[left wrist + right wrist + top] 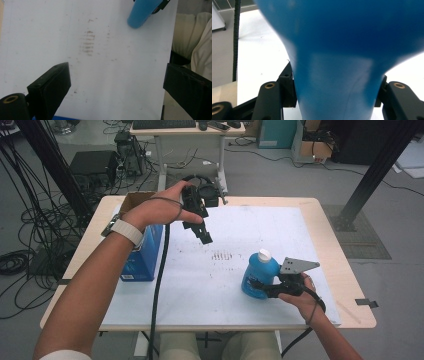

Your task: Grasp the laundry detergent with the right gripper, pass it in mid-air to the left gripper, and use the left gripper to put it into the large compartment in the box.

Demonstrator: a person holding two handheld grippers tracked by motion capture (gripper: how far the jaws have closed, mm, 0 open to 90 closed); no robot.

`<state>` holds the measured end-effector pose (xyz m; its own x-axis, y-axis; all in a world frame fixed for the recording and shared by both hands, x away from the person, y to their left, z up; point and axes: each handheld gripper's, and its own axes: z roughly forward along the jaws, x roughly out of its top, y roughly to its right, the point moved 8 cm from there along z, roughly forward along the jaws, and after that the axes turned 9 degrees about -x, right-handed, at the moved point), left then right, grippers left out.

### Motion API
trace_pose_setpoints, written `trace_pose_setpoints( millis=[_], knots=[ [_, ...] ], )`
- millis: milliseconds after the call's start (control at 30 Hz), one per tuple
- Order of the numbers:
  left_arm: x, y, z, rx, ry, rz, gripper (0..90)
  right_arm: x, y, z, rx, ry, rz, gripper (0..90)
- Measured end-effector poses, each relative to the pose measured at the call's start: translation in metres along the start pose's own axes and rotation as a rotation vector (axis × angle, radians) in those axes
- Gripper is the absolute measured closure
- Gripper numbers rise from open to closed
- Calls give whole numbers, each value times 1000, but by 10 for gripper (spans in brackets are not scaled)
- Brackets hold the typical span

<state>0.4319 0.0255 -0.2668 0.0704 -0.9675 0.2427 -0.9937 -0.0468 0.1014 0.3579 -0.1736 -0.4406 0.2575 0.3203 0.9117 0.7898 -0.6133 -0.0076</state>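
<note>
**Blue bottle clamped at the table's near right**

Blue plastic formed the bottle (260, 276), which stood upright with its white cap (264, 255) on top, on the white sheet (220, 285) toward the near right part of the table (350, 285). The right gripper (260, 286) pinched the bottle low on its body; in the right gripper view the two black jaws pressed against either side of the bottle's narrowed waist (334, 87). The right hand (302, 295) lay behind the gripper, palm turned inward, forearm entering from the lower right, and the grey three-cornered plate (297, 265) sat above it.

Farther out, the left gripper (204, 236) hung above the sheet near the table's far left, angled downward toward the middle. Its jaws stood spread with nothing between them, as the left gripper view showed over a patch of dark smudges (88, 45). The left hand (160, 210) wrapped the gripper body from the side, the wrist bearing a pale band (127, 231). Beneath that forearm stood an open blue box (142, 252), well apart from the bottle.
</note>
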Motion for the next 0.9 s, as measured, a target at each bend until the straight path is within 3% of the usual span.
trace_pose_setpoints(
  millis=[900],
  knots=[
    [1,0,0,-3,-1,0,78,0,0,0,0,3,-2,422]
  ],
)
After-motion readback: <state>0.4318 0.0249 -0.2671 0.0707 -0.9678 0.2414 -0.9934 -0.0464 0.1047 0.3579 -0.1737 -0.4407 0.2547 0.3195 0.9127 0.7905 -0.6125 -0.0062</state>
